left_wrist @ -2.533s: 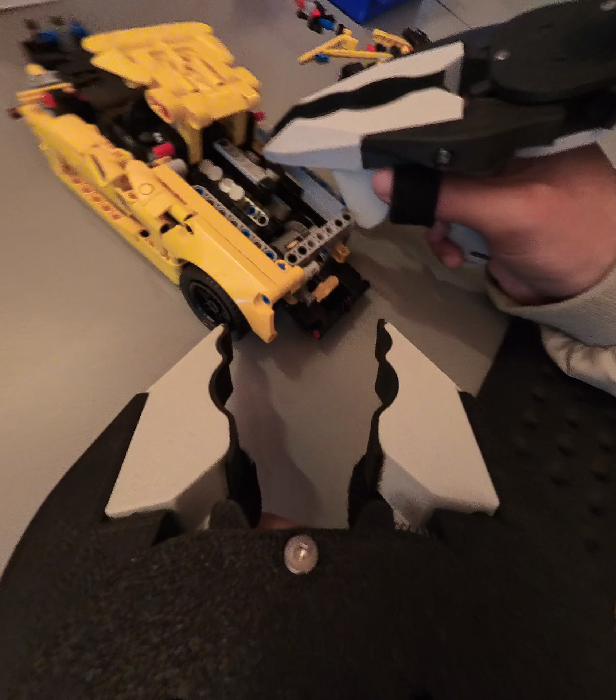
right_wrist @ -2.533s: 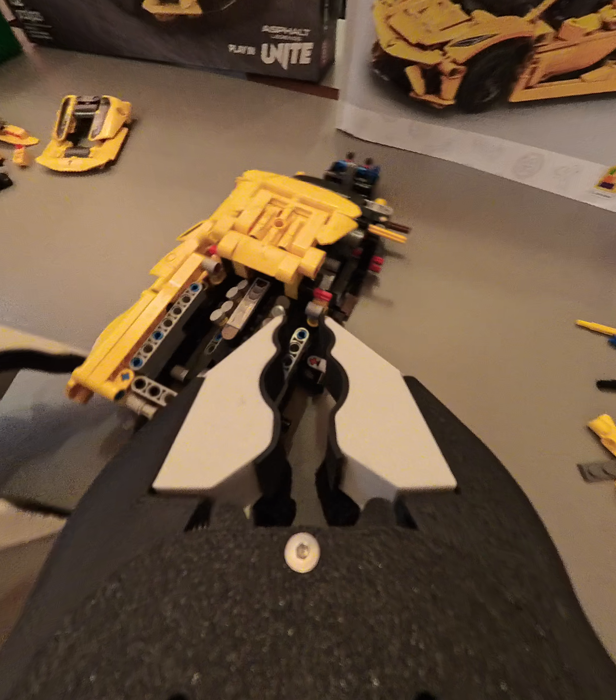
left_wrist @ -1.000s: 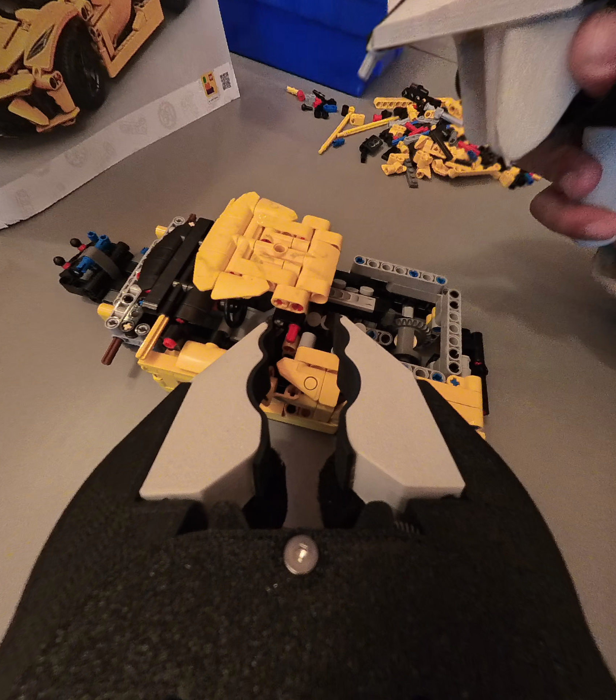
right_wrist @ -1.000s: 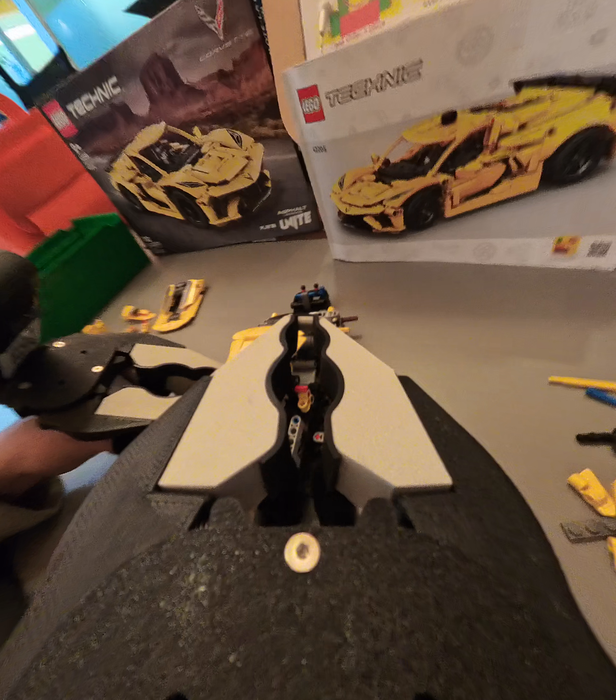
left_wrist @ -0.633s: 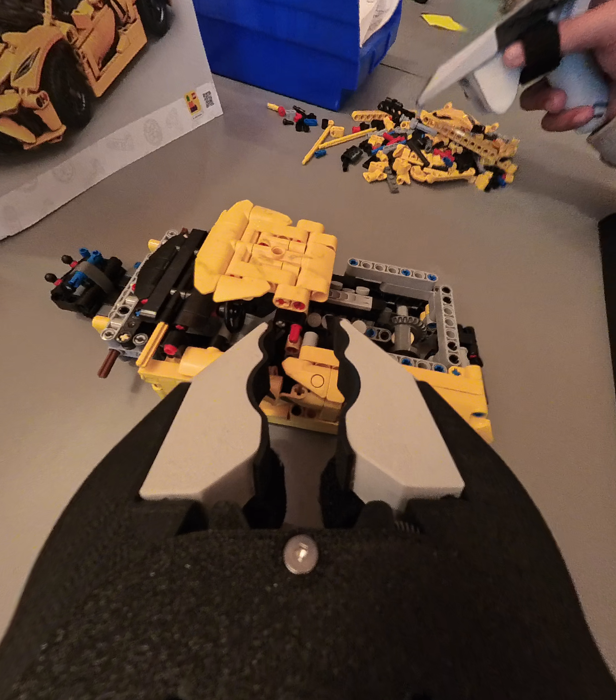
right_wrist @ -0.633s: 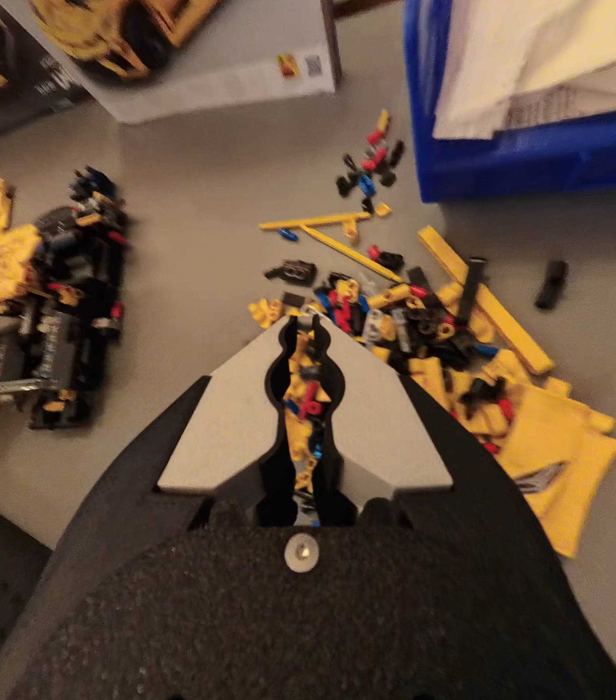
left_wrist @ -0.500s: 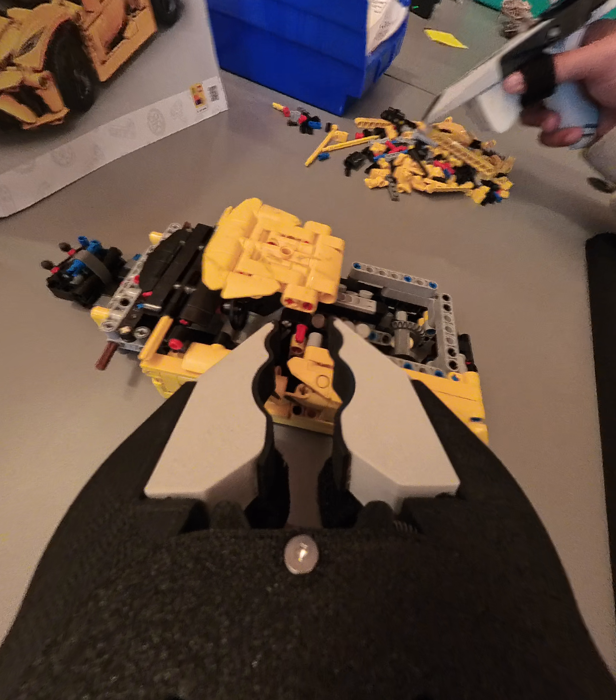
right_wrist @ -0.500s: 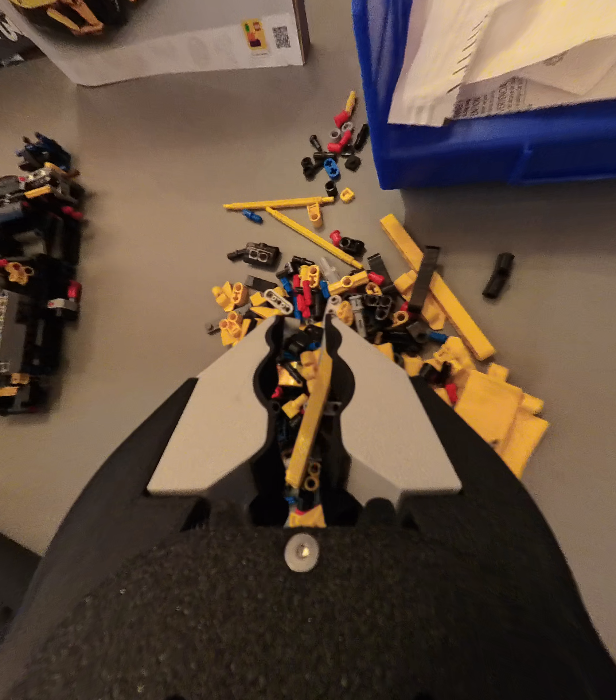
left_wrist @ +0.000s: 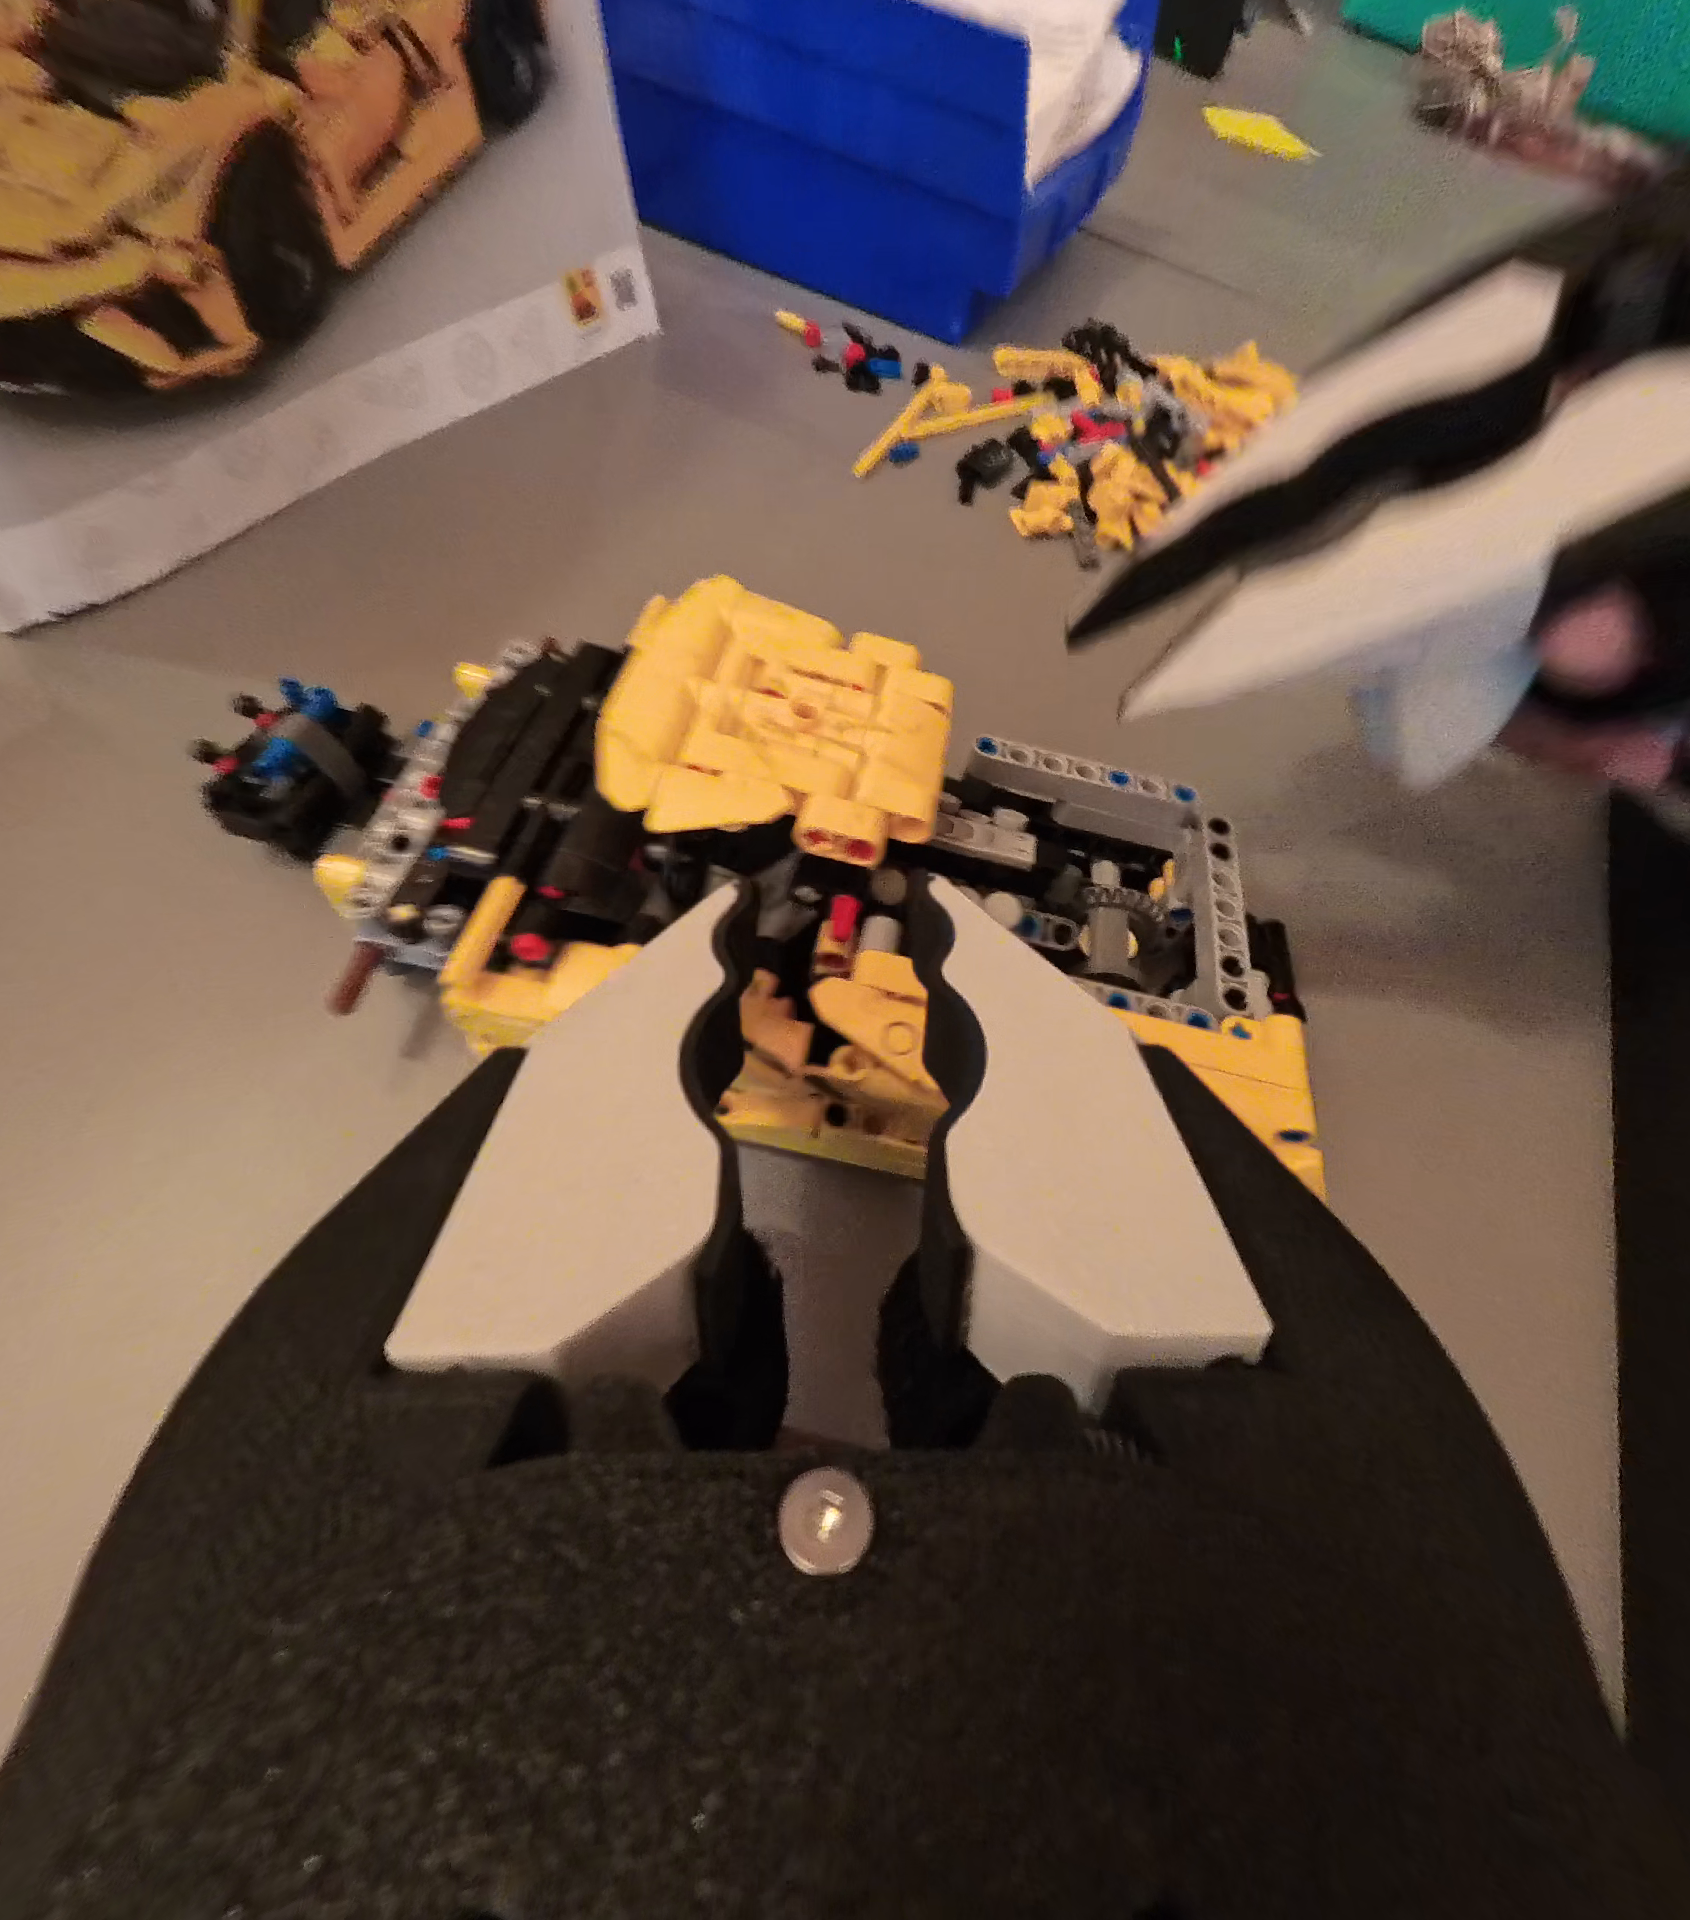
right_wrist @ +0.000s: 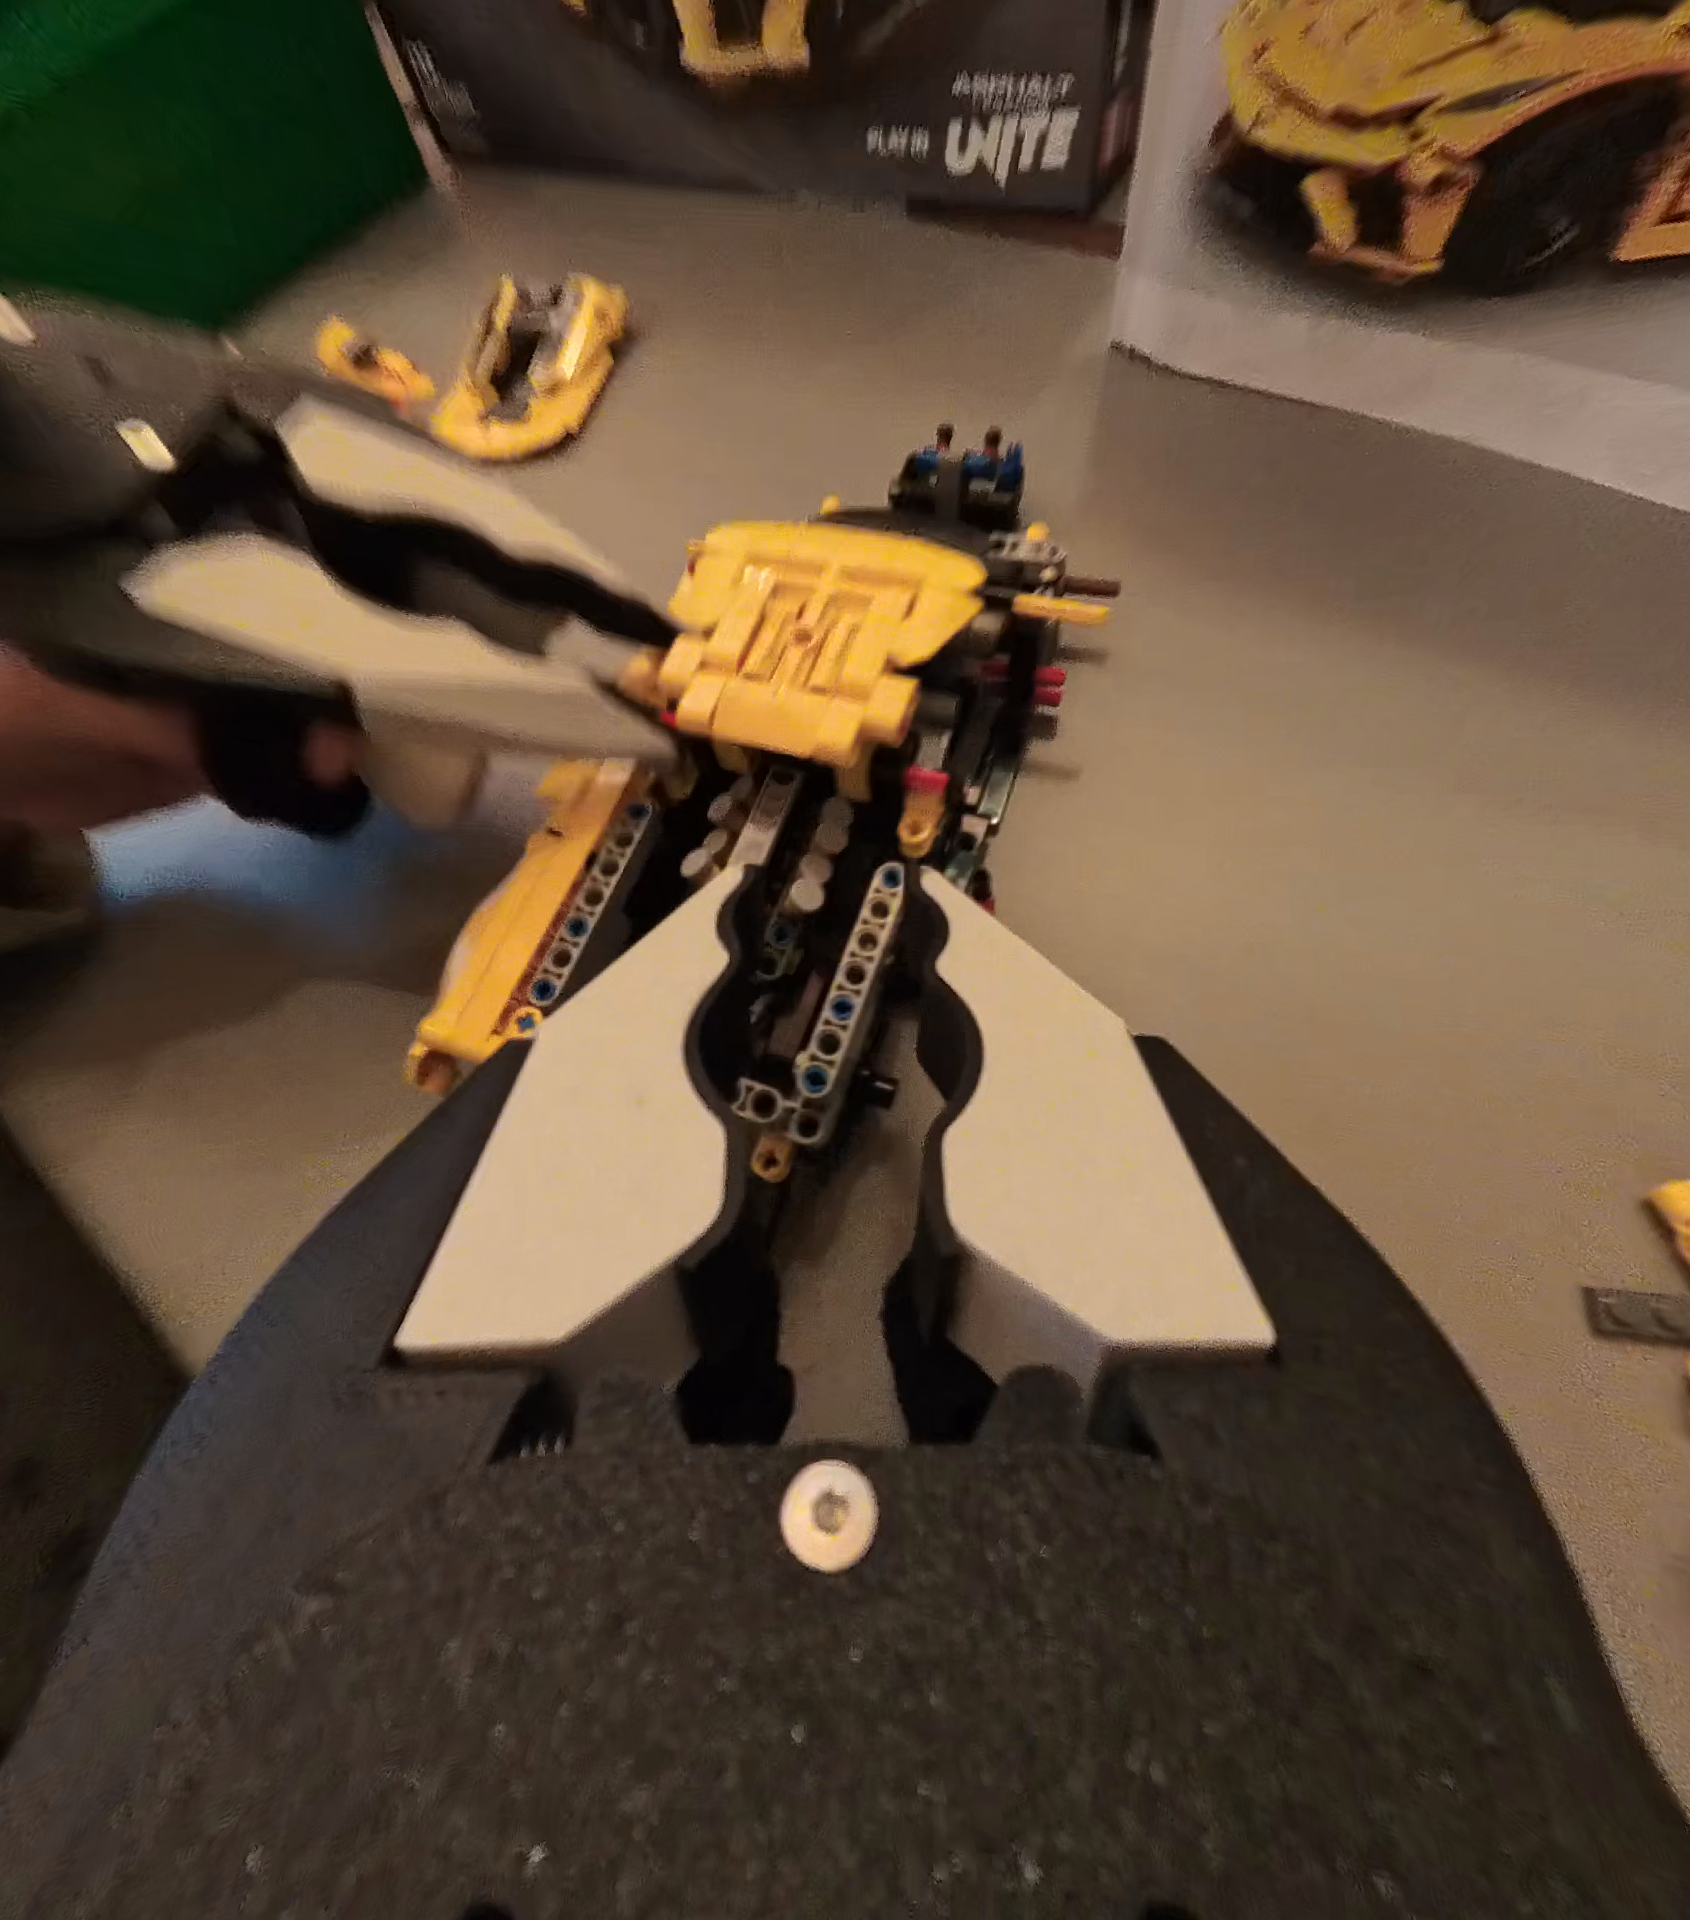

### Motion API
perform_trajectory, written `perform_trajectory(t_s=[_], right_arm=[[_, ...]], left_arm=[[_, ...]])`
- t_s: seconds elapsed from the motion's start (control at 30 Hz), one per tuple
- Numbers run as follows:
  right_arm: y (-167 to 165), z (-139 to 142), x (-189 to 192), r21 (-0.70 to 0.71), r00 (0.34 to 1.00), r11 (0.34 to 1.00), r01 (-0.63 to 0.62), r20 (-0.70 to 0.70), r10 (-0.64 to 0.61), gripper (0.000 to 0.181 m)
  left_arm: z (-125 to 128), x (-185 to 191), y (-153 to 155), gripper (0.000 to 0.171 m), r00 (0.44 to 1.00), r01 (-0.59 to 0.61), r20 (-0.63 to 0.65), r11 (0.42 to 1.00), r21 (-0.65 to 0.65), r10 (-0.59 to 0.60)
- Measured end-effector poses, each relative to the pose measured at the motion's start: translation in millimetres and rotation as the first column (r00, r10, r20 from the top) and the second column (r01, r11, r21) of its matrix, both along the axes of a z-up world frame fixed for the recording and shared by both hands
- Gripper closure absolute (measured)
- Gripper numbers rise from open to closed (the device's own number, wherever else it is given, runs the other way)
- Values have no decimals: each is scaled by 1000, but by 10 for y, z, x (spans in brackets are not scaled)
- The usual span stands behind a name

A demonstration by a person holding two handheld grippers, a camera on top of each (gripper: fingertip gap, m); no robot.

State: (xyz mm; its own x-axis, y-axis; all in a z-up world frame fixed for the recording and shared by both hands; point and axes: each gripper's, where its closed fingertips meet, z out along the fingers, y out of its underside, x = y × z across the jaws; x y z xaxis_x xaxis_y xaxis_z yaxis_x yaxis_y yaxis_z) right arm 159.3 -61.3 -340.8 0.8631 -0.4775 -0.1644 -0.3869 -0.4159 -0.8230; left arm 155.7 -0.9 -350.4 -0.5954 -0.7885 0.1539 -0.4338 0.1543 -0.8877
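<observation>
While the left claw [left_wrist: 830, 914] stays clamped on the near flank of the half-built car [left_wrist: 779, 727] on the grey worktop [left_wrist: 93, 1091], the right claw [right_wrist: 830, 904], jaws partly apart and empty, hangs over the car's rear frame. A firm, level hold probably serves best. Only the left view shows the loose-parts pile [left_wrist: 1121, 447] and blue bin [left_wrist: 851, 135] beyond the claw; only the right shows the yellow panels [right_wrist: 519, 364] far left.

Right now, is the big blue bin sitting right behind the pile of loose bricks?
Yes, in the left wrist view the blue bin stands on the grey table just beyond the pile of loose bricks.
</observation>
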Motion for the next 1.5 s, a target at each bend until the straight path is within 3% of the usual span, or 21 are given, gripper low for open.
perform_trajectory(t_s=[0.1,0.2,0.33,0.53,0.67,0.83,1.03,1.27,1.5], right_arm=[[56,-194,-25,-90,997,996,-3,72,10,159],[36,-140,5,-36,1000,999,-19,3,19,161],[21,-100,157,26,988,1000,-7,-154,11,157],[168,-273,246,-57,983,992,-114,-148,105,159],[227,-317,258,-1,973,990,-141,-187,138,167],[222,-350,266,-52,985,992,-115,-136,107,172],[207,-348,259,5,977,1000,-31,-213,31,173],[185,-347,263,0,979,1000,-16,-203,15,174],[171,-333,229,-52,988,989,-135,-85,131,169]], left_arm=[[104,-22,196,142,1000,-5,7,996,-85,5],[79,-70,173,142,999,35,5,994,-107,-35],[68,-55,-9,142,996,82,45,995,-50,-79],[-98,33,-106,149,997,70,14,996,56,-71],[-93,34,-92,153,998,62,23,997,53,-64],[-93,45,-76,156,998,57,20,998,38,-57],[-101,37,-77,156,998,53,30,998,25,-54],[-108,34,-89,156,997,54,44,997,49,-57],[-99,25,-110,156,998,63,30,998,7,-63]])
